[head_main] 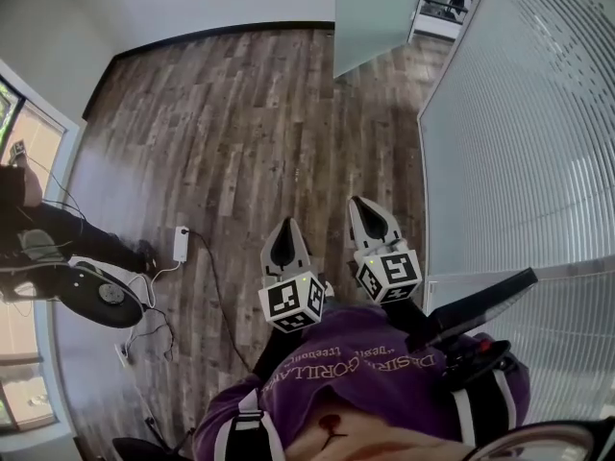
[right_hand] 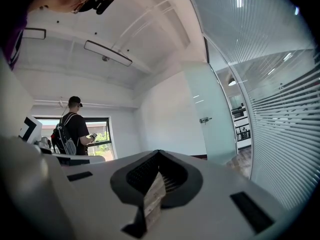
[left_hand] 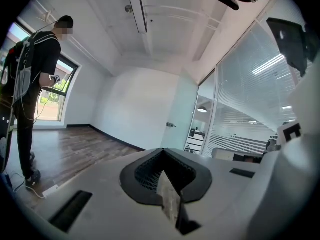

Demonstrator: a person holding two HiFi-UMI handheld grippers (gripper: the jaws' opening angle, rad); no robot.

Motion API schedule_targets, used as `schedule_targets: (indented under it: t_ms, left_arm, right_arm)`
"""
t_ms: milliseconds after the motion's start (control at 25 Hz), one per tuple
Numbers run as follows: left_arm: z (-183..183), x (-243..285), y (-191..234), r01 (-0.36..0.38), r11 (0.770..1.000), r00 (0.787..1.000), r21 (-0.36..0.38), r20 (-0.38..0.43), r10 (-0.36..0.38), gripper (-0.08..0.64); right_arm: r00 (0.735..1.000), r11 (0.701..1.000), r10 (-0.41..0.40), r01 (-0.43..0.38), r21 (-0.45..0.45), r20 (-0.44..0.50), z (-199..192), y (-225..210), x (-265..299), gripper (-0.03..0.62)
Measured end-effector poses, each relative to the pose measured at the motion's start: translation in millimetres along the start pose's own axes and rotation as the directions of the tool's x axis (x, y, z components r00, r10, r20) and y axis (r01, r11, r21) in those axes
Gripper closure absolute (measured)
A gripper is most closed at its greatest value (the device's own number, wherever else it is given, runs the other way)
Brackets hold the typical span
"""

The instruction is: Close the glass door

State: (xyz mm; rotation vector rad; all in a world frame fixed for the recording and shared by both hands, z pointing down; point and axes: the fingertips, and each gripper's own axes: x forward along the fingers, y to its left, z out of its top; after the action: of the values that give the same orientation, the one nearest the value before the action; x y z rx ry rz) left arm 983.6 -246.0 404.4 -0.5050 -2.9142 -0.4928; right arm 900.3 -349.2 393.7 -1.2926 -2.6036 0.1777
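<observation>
— Why are the left claw (head_main: 285, 238) and right claw (head_main: 368, 221) pointing ahead, side by side?
— Probably aiming for the frosted pale glass door (head_main: 370, 12), which is standing open at the far edge of the wooden floor (head_main: 221, 133), beside the striped glass wall (head_main: 519, 113).
— Gripping anything?
— No. Both are sitting fully closed, empty, touching nothing.

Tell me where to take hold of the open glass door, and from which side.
Probably the lever handle on the glass door, near its left edge. It sticks out level from the face turned toward this room, so come from the room side, jaws above and below it. The right gripper is shut and must open first.
</observation>
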Motion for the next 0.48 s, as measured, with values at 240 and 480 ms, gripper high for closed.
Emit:
schedule_targets:
  t_ms: [240, 480]
  left_arm:
    - [-1, 35, 22, 0.004, 1.000, 1.000, -0.007, -0.012, -0.004, 0.558]
    - [-1, 83, 32, -0.003, 1.000, 0.999, -0.026, -0.034, 0.002, 0.558]
  right_arm:
    - [1.000, 1.000, -0.011, 0.011, 0.006, -0.010, -8, -3, 39, 0.595]
    - [1.000, 1.000, -0.006, 0.006, 0.004, -0.027, -4, -22, 88, 0.595]
